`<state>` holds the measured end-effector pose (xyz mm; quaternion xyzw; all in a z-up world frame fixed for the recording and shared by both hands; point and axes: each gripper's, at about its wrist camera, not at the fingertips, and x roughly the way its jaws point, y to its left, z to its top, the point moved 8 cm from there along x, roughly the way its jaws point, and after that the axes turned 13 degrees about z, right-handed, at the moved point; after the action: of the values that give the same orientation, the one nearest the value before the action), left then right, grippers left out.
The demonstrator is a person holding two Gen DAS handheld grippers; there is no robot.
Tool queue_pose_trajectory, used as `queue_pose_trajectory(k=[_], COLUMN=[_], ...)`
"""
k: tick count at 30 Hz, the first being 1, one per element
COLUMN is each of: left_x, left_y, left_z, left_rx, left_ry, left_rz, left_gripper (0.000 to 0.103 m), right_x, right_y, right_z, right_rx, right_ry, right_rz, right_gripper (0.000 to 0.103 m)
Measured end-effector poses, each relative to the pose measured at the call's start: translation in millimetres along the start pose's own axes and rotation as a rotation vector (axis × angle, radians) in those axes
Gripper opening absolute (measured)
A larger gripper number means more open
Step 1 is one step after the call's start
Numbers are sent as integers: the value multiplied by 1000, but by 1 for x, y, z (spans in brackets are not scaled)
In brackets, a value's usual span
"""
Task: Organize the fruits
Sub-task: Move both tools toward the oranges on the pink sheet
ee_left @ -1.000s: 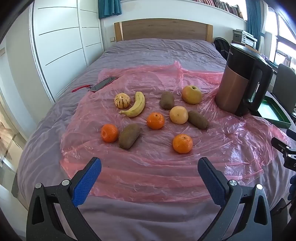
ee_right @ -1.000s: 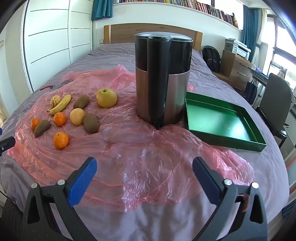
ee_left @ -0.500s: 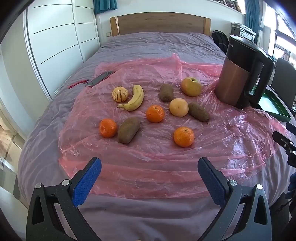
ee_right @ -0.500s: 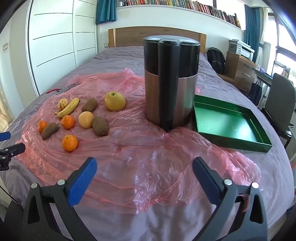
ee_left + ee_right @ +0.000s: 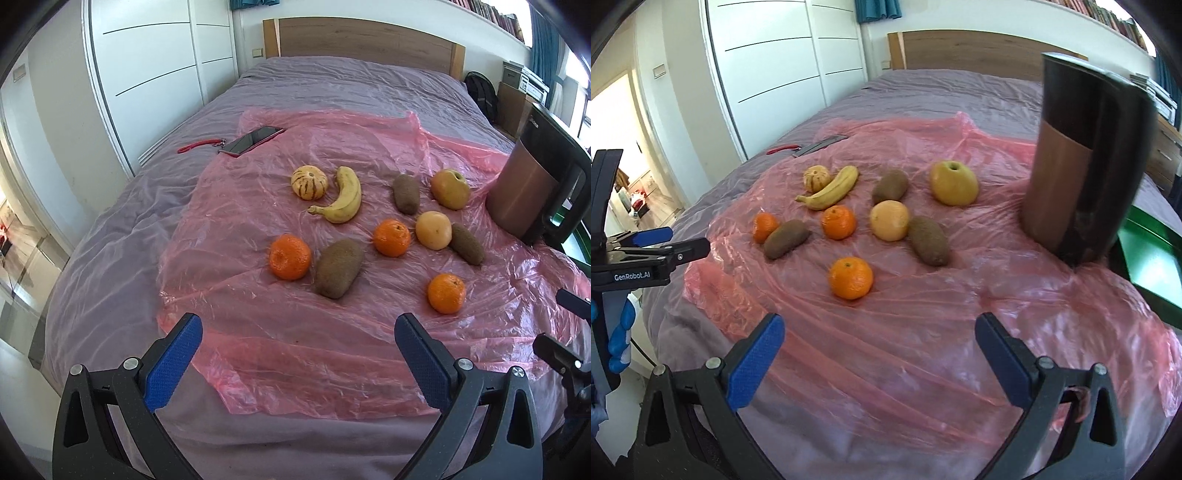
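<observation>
Only 1 piece of writing is showing clearly: "GenRobot.AI", in white letters, is sitting on the black body of the left gripper point(image 5: 668, 243) at the left edge of the right wrist view. A small pale mark is showing near the top of the kettle point(image 5: 535, 177) at the far right of the left wrist view, but it is too small to read.

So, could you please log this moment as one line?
left tool: open, empty | right tool: open, empty | fruits: nine loose on pink sheet | green tray: no fruit visible
</observation>
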<state>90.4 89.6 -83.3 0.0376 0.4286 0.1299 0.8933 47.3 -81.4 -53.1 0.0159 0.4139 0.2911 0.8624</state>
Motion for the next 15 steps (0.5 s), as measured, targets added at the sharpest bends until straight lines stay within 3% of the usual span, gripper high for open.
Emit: queue_pose_trajectory(k=[7,12,15], left_x=[39,72,91], left_y=[-5,1,2], left_z=[13,23,26], left_rx=[59,38,27], left_ry=[44,81,108], left_rz=[-25,-34,-37], left_gripper=[101,81,78], right_x=[57,83,93], right_y=[16,9,5], right_z=[15,19,19], right_rx=[-15,18,34], right_ry=[57,78,81], right_rz=[64,86,95], right_gripper=[103,103,103])
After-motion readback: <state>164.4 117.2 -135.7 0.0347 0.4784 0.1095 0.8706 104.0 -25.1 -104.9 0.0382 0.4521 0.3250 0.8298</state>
